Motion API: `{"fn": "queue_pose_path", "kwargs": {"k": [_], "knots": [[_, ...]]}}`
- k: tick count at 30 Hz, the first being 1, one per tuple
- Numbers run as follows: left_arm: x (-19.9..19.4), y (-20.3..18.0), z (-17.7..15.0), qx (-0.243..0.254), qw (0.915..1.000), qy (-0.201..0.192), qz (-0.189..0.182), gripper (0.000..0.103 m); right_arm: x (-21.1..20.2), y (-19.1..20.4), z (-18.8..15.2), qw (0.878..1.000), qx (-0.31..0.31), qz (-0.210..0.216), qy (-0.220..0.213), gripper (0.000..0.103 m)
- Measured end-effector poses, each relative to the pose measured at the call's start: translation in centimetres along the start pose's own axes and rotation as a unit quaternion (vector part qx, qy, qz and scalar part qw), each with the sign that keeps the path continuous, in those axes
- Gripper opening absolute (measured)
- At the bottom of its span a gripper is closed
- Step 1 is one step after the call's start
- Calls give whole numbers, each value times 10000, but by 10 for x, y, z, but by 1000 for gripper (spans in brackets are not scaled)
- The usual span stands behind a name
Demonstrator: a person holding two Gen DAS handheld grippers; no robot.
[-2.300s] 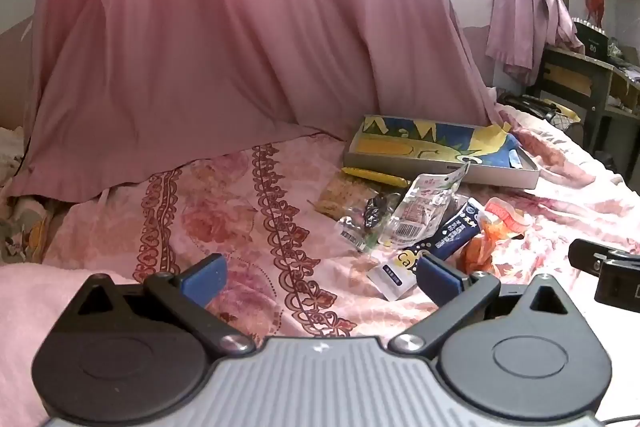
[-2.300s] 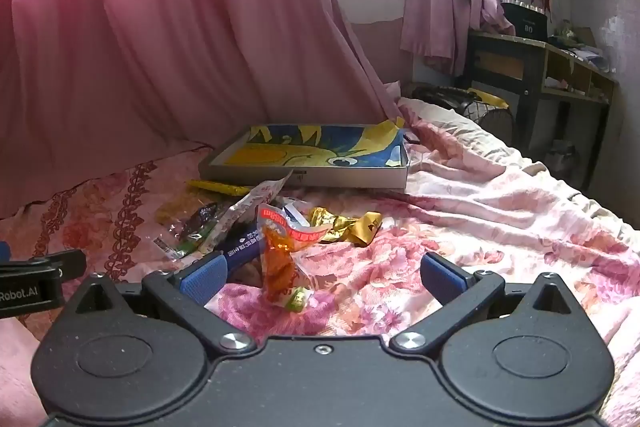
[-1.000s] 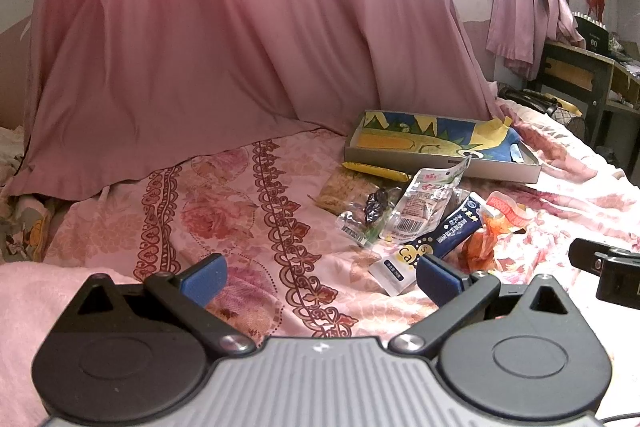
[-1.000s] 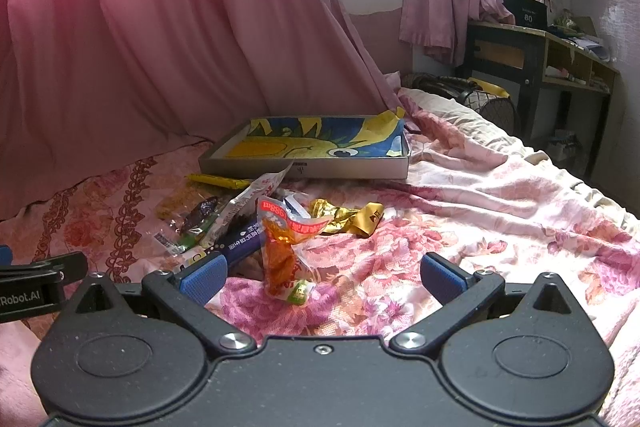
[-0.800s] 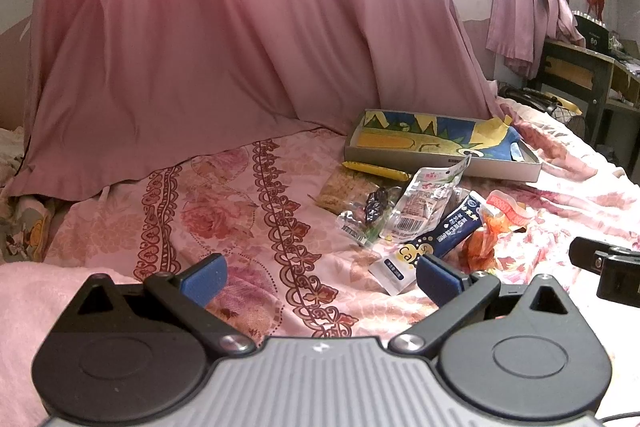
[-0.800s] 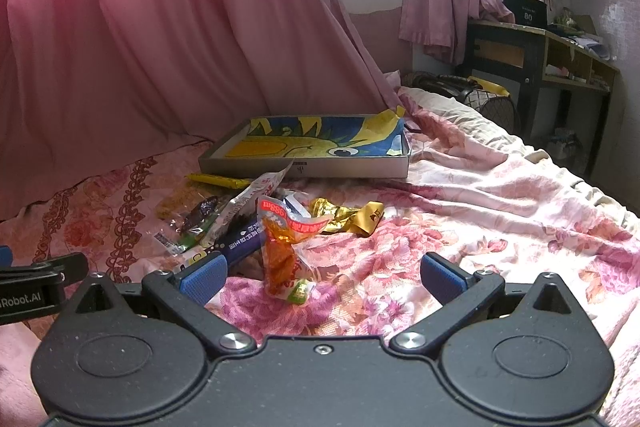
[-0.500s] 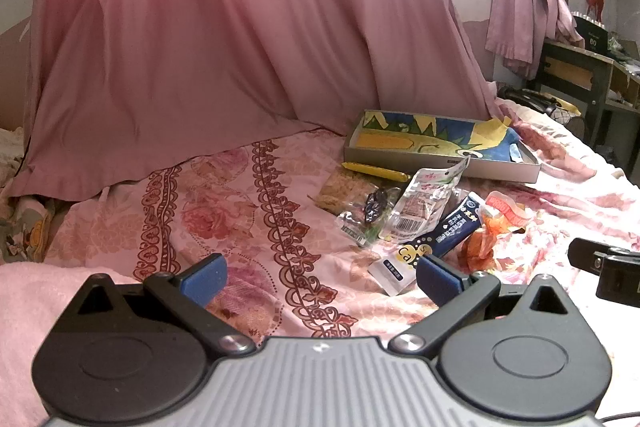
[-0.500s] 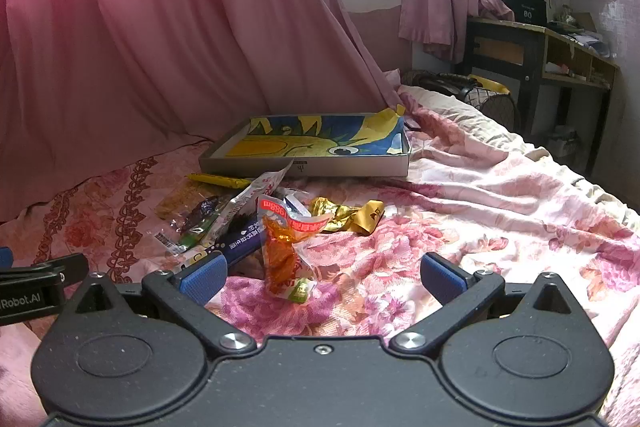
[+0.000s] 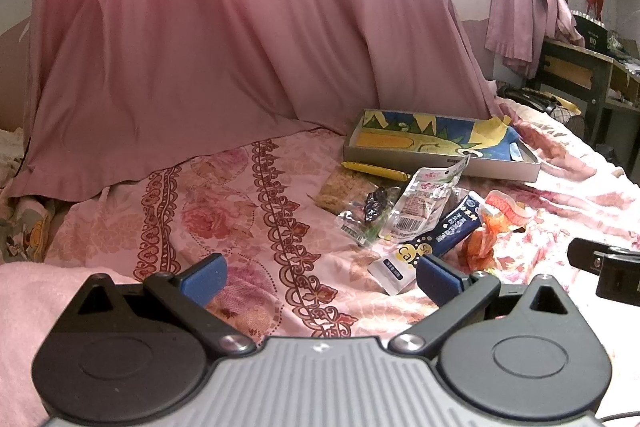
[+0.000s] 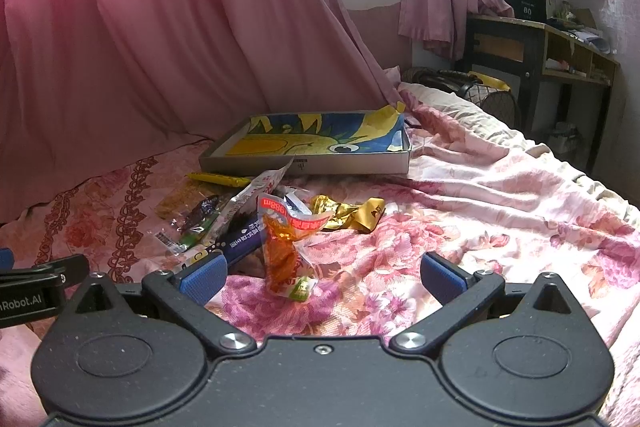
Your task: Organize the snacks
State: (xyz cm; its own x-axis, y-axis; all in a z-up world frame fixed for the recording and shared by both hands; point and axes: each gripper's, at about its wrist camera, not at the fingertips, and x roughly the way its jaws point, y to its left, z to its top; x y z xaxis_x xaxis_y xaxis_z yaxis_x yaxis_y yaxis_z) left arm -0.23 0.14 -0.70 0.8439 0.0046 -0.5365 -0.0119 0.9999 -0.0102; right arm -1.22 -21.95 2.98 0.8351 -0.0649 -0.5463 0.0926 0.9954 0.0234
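curtain (image 9: 224, 39): plain pink
bedspread (image 10: 500, 211): pink, with rose blooms and dark red scrollwork bands
box (image 10: 312, 163): grey walls, lining printed blue and yellow
stick pack (image 9: 376, 169): yellow
tall pouch (image 10: 286, 247): clear orange, red band on top, green at the bottom
carton (image 9: 454, 229): dark blue with white lettering
crumpled wrapper (image 10: 348, 213): gold
finger pads (image 10: 202, 275): blue on black gripper bodies

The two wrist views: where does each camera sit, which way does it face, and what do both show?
Left wrist: behind the open left tongs, low over the bed, facing the curtain; snack pile right of centre; the right tongs' edge at far right.
Right wrist: behind the open right tongs, facing the orange packet and box.
Shared: box, orange packet, dark blue packet.
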Motion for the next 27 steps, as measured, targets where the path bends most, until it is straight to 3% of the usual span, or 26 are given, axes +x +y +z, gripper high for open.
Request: {"fn": "queue_pose_path", "kwargs": {"k": [10, 17, 27], "knots": [[4, 1, 0, 63, 9998, 187, 24, 103, -1, 3, -8, 9998, 148, 56, 113, 103], [13, -1, 6, 134, 9989, 460, 15, 103, 9, -5, 3, 9984, 310, 139, 452, 103], [29, -3, 17, 311, 9955, 894, -105, 103, 15, 3, 13, 9941, -220, 453, 961, 103]]}}
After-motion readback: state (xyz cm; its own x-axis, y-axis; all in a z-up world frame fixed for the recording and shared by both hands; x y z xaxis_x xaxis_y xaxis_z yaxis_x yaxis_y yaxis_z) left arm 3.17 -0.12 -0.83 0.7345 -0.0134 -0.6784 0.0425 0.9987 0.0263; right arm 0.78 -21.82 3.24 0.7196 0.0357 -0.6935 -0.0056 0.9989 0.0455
